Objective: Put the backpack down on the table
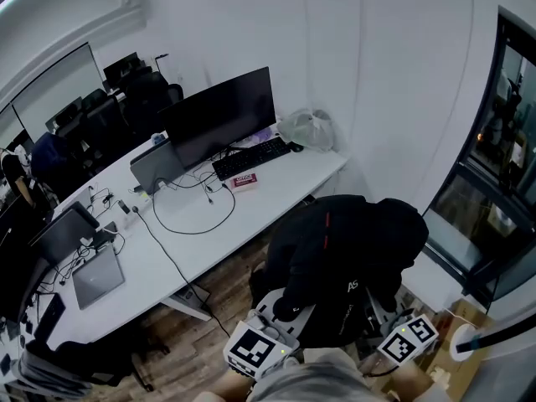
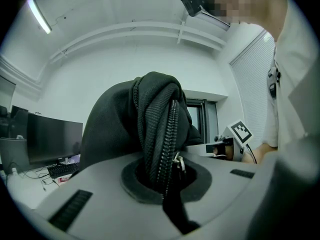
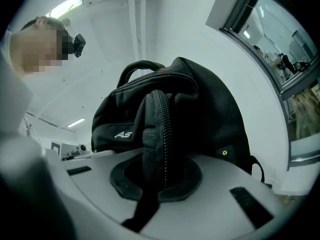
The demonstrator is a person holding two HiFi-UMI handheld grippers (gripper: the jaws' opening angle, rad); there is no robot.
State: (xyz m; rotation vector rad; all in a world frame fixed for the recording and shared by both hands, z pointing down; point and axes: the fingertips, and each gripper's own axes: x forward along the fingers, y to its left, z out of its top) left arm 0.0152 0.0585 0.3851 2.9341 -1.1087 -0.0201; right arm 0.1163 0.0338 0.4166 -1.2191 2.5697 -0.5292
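I have both sets of jaws squeezed tight on the black backpack (image 1: 343, 249), the left gripper (image 2: 165, 176) pinching a zippered fold and the right gripper (image 3: 157, 176) pinching another zippered edge, holding the bag up beside the white table (image 1: 276, 195), not yet resting on it.

Backpack (image 1: 347, 249) underside hidden in head view; window (image 1: 502, 141) cut by right edge; red box (image 1: 244, 180) print unreadable.
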